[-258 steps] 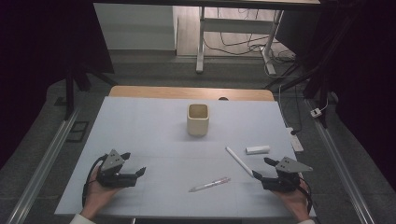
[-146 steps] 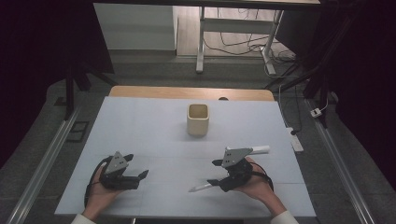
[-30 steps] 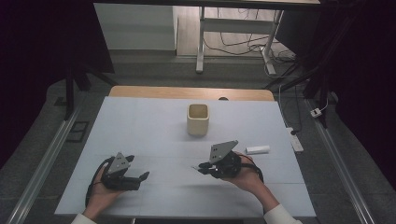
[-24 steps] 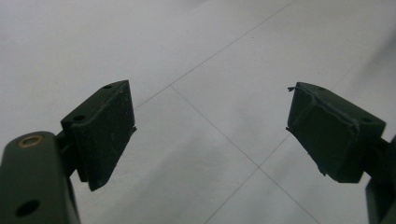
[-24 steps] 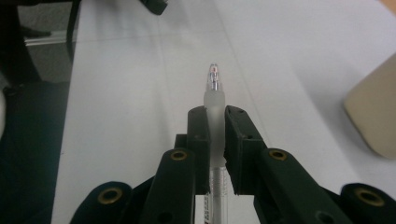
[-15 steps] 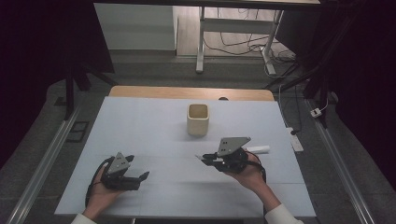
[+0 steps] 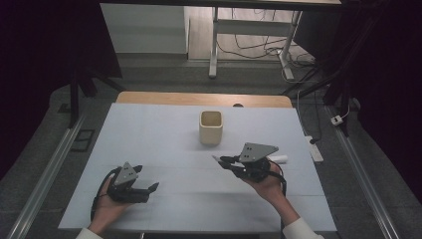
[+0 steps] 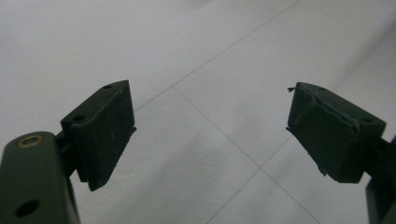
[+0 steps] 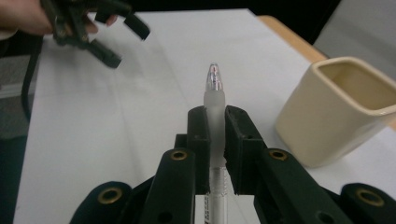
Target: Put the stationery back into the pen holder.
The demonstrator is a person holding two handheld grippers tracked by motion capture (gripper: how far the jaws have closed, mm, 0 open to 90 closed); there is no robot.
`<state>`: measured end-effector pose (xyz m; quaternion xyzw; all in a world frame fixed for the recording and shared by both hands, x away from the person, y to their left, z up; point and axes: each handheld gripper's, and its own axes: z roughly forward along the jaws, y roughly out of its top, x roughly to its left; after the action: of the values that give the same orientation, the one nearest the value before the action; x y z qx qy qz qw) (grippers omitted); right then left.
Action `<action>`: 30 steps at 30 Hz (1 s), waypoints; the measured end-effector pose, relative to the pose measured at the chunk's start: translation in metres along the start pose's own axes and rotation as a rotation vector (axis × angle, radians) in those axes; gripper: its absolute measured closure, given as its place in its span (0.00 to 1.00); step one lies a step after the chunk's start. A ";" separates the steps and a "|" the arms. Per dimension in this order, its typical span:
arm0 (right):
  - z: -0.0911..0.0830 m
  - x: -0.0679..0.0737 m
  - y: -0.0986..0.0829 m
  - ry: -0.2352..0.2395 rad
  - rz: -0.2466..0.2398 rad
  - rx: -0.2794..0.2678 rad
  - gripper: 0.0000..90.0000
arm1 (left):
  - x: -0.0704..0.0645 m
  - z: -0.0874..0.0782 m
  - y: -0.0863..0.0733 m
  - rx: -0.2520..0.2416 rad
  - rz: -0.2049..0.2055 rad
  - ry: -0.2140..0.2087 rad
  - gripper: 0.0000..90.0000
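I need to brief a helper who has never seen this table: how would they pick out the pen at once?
Start at the cream square cup standing mid-table. Nearer the person and slightly right of it, the right gripper clamps the pen. It is the slim frosted stick with a clear rounded tip poking out beyond the black jaws.

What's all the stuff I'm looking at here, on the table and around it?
pen: one, clear and frosted white, clamped between the right gripper's jaws, tip poking out past them
cup: one, cream, square-sided, upright and open, middle of the table toward the far edge
white stick: one, lying on the table just behind the right gripper; too small to tell what it is
table: one, pale grey-white top with a wooden strip along the far edge
cables: several, dark, on the floor beyond the table
left gripper: one, black, jaws wide apart, holding nothing, near the table's front left
right gripper: one, black, closed on the pen, front right of the cup
hands: two, one on each gripper
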<state>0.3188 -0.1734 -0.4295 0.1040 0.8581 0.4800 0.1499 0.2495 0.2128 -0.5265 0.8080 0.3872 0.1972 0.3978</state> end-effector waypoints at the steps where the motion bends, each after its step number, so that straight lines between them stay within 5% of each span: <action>1: -0.002 0.000 0.000 -0.010 0.003 -0.009 0.89 | 0.000 0.000 0.000 0.000 0.000 0.000 0.17; 30: -0.022 -0.014 0.000 -0.148 0.088 -0.145 0.89 | -0.001 0.000 0.001 -0.003 -0.001 0.001 0.17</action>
<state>0.3238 -0.1948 -0.4167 0.1656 0.8022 0.5380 0.1989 0.2495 0.2120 -0.5261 0.8072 0.3876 0.1981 0.3986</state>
